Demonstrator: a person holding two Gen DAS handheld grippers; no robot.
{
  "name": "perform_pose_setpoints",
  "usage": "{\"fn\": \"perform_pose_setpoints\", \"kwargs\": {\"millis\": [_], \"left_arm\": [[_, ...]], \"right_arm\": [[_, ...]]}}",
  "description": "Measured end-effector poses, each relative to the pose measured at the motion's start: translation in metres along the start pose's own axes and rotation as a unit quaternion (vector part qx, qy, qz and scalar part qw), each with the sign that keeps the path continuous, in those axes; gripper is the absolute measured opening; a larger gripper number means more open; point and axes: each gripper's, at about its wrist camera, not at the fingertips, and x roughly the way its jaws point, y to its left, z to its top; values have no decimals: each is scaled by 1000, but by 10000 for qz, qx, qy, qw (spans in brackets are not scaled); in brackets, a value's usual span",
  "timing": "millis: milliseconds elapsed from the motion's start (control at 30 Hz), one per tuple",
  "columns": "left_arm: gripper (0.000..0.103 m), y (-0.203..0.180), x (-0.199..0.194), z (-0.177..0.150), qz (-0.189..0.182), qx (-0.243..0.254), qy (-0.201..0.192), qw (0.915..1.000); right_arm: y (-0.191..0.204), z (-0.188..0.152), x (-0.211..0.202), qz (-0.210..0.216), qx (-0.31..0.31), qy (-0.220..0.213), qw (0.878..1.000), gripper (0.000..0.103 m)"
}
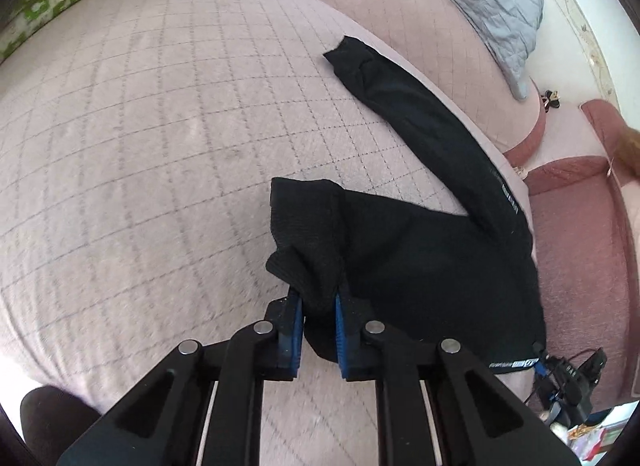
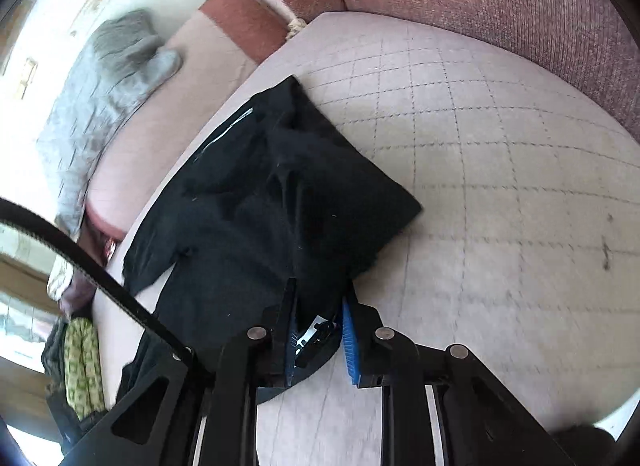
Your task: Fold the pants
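Pants lie bunched on the quilted bed cover, my left gripper and right gripper each clenched on the cloth, so I lift evenly, keeping edges aligned.

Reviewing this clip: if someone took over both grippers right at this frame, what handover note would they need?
Left gripper: shut on a bunched fold of the black pants.
Right gripper: shut on another part of the pants, near a white label.
Pants lie on the quilted pale cushion; one leg stretches away along the cushion's edge, the rest is rumpled near the grippers.
Done: both grips taken, fabric partly gathered.
Left: no neat fold yet. Probably straighten the leg, fold over and flatten.
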Motion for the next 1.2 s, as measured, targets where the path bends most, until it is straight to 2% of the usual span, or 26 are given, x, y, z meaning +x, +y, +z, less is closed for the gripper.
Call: {"fn": "perform_pose_setpoints", "kwargs": {"millis": [200,267,300,333,367,467,567,600,667,733,867,1067,1200], "left_arm": [[14,27,-15,-21,190,1,74,9998],[18,35,-14,-30,298,62,153,9994],[18,39,-15,-35,372,105,154,9991],[19,42,-18,-39,419,169,141,9989],[20,45,-22,-43,420,235,122,9988],[22,52,-44,-53,411,426,-64,9982],[22,50,-68,-49,734,705,-427,9939],[24,46,-74,-43,757,784,-539,9926],[38,33,-79,-27,751,906,-685,9907],[43,18,-78,-8,842,1011,-810,9880],[57,-26,-52,41,926,1347,-911,9823],[58,-65,20,122,860,1414,-645,9841],[58,-75,72,176,962,1383,-574,9840]], "right_arm": [[-8,-20,-15,-81,65,236,9997,21],[-14,-25,-14,-182,180,314,9992,25],[-19,-28,-15,-277,284,357,9986,33],[-23,-27,-15,-364,377,380,9979,37],[-29,-29,-20,-463,504,361,9970,37],[-39,-30,-37,-368,564,206,9975,42],[-38,-27,-58,-527,183,-86,9984,50],[-34,-24,-63,-569,-9,-157,9983,51],[-20,-14,-65,-612,-408,-249,9970,52],[0,-2,-60,-507,-784,-290,9952,55],[42,23,-35,-318,-1404,-217,9894,57],[94,77,28,-10,-2230,26,9748,61],[116,123,86,-98,-2683,221,9630,67]]}}
